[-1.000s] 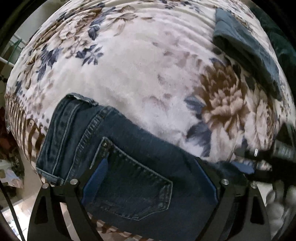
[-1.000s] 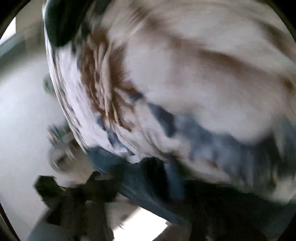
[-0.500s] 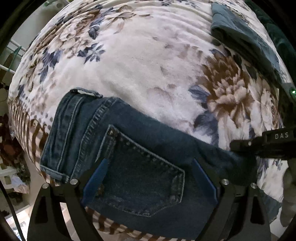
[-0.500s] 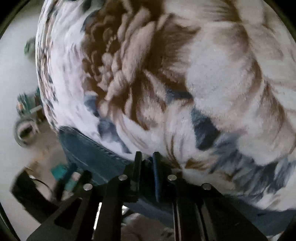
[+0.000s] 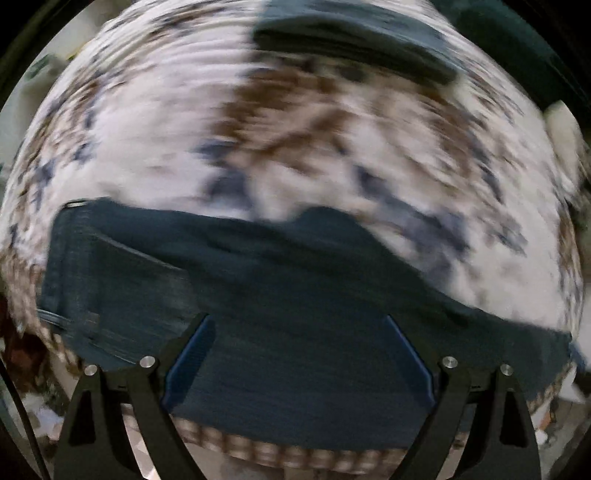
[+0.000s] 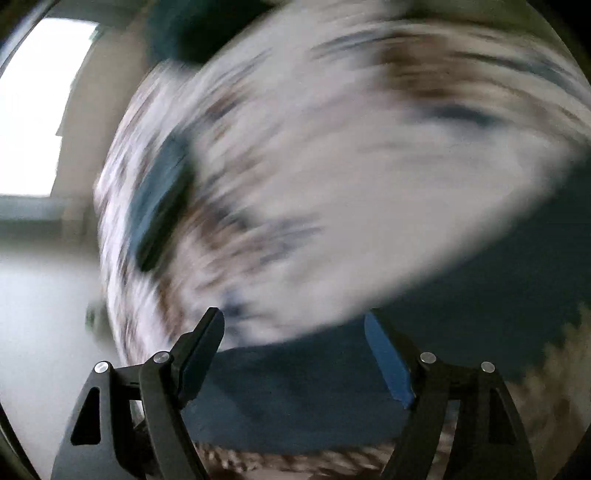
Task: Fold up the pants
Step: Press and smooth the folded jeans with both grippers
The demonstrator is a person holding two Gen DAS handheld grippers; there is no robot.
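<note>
Dark blue jeans [image 5: 280, 302] lie folded on the floral bedspread [image 5: 155, 140], near its front edge. My left gripper [image 5: 297, 332] is open and hovers just above the jeans, fingers apart on either side of the denim. In the right wrist view the same jeans [image 6: 461, 306] run along the lower right. My right gripper [image 6: 293, 328] is open and empty over the end of the jeans. Both views are motion-blurred.
A second folded blue garment [image 5: 354, 40] lies at the far side of the bed; it also shows in the right wrist view [image 6: 159, 199]. A dark green cloth [image 6: 195, 29] lies beyond it. The bed edge with a striped border [image 5: 295, 454] is just below my left gripper.
My right gripper has opened and let go of the jeans, then swung away. My left gripper has swung to the right over the jeans. The jeans now lie flatter.
</note>
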